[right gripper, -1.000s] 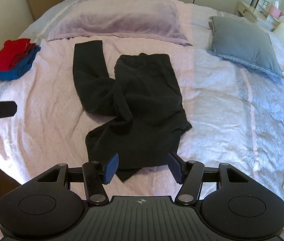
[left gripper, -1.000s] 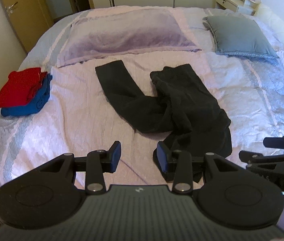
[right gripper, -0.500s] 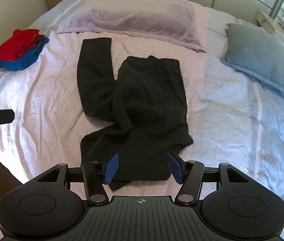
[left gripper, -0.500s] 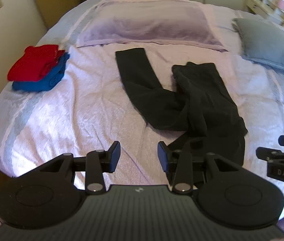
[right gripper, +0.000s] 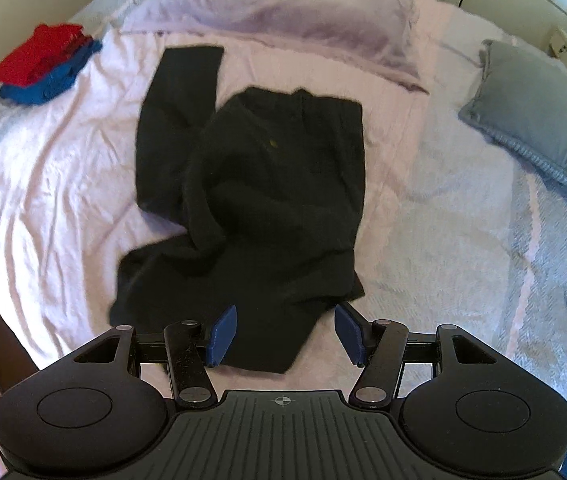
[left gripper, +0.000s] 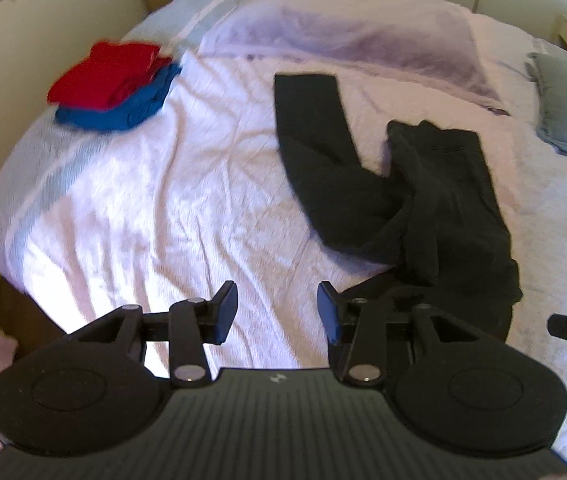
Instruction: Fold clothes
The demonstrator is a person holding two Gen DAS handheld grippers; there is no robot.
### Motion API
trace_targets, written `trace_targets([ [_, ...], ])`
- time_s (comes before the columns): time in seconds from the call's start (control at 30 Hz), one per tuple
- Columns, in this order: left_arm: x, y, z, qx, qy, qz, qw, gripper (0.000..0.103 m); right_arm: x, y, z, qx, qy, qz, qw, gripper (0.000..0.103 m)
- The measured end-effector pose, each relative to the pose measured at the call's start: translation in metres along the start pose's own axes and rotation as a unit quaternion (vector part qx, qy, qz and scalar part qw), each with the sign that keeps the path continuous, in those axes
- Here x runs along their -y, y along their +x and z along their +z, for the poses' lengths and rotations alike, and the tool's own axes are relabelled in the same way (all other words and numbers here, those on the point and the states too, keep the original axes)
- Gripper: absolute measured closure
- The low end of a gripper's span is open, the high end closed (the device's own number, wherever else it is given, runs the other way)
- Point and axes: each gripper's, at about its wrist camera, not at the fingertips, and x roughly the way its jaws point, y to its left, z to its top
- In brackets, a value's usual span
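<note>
A pair of black trousers (right gripper: 267,184) lay crumpled near the middle of the bed (right gripper: 463,240), its long axis running from the near edge up toward the lilac pillow (right gripper: 283,12). The waistband end pointed toward the pillow, while one leg (right gripper: 181,112) bent away to the left and also reached up toward the head of the bed, so the two parts formed a rough V. The other leg end trailed down to the near edge. The right gripper (right gripper: 285,336) hovered just above that near end, its blue pads spread wide and pinching nothing. The left gripper (left gripper: 279,318) hung over bare sheet to the left of the trousers, fingers likewise apart and empty. A folded red garment (left gripper: 103,74) sat on a blue one (left gripper: 123,110) by the far left edge, well apart from the trousers. A grey cushion (right gripper: 543,120) lay to the right.
</note>
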Motion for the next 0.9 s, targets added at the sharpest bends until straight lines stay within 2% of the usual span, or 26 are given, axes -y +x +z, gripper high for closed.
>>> trace_targets([
  [0.2,-0.019,0.043,-0.011,-0.033,-0.032,-0.001,0.9990,0.063,0.036,0.043,-0.006,-0.045,0.038,-0.005,0.998,0.045],
  [0.53,-0.046,0.118,-0.008,-0.056,-0.031,-0.022,0.9977,0.064,0.049,0.102,0.004,-0.061,0.072,-0.043,0.995,0.045],
  [0.67,-0.056,0.131,-0.002,-0.054,-0.028,-0.032,0.9977,0.064,0.040,0.112,0.024,-0.032,0.081,-0.040,0.995,0.045],
  [0.9,-0.074,0.152,0.008,-0.050,-0.024,-0.049,0.9972,0.063,-0.001,0.112,0.088,0.073,0.090,0.011,0.993,0.045],
])
